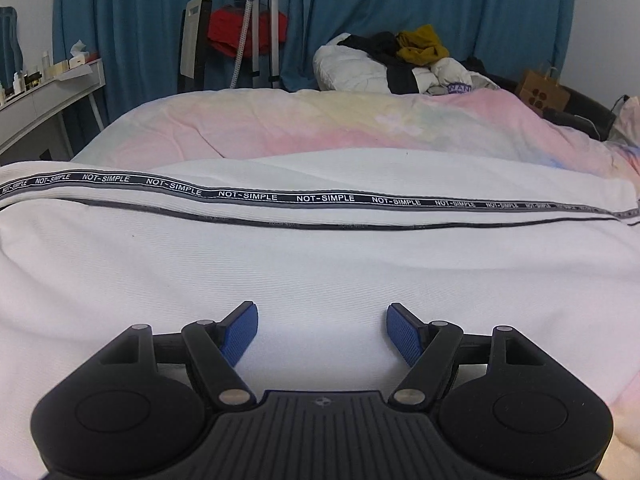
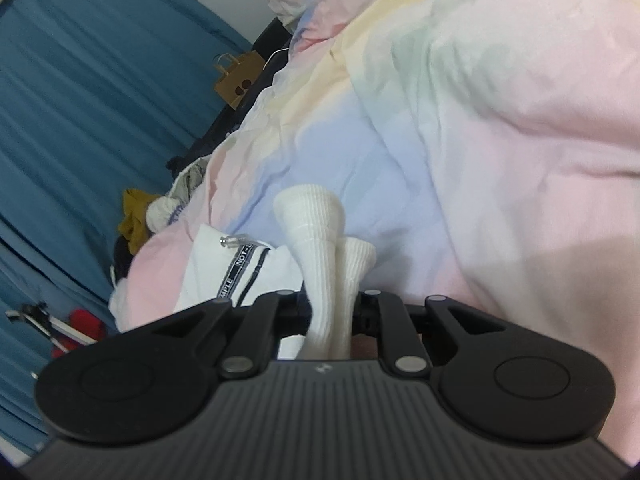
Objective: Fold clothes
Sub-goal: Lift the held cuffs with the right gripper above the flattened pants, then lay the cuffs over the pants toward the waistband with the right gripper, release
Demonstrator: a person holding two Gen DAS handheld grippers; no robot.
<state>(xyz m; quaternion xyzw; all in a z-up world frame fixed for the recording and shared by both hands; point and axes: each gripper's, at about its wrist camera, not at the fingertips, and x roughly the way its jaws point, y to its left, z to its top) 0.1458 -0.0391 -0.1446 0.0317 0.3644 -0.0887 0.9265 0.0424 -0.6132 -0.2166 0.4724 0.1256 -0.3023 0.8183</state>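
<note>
**White trousers on the bed, one end pinched in the right tongs**

The left tongs (image 1: 322, 330) hang with their blue pads (image 1: 240, 334) spread wide apart, nothing between them, just above the white ribbed trousers (image 1: 312, 264) that lie flat across the bed (image 1: 280, 124). The cloth fills the near part of the left wrist view, running from edge to edge straight ahead of the pads. Farther along it runs a black side stripe (image 1: 326, 199) printed over and over with "NOT-SIMPLE" in white, and a thinner dark line lies just this side of it.

The right tongs (image 2: 334, 316) are clamped on two ribbed white cuffs (image 2: 316, 224) — the cuffs stand up out of the narrow gap between the arms, one taller and flared, the other shorter beside it. To their left the rest of the garment (image 2: 208, 264) shows the same stripe, with only "NOT-" and "MPLE" readable.

Beyond the trousers lies a pastel duvet (image 1: 340, 120) in pink, yellow and blue. At the far end of the bed sits a heap of clothes (image 1: 400, 60) — white, black and mustard — with purple letters "WAN" on one piece. A brown paper bag (image 1: 542, 90) with dark dots stands to its right; what it holds cannot be seen. Left, a white desk (image 1: 48, 96) carries small boxes and bottles, in front of blue curtains (image 1: 400, 0).
</note>
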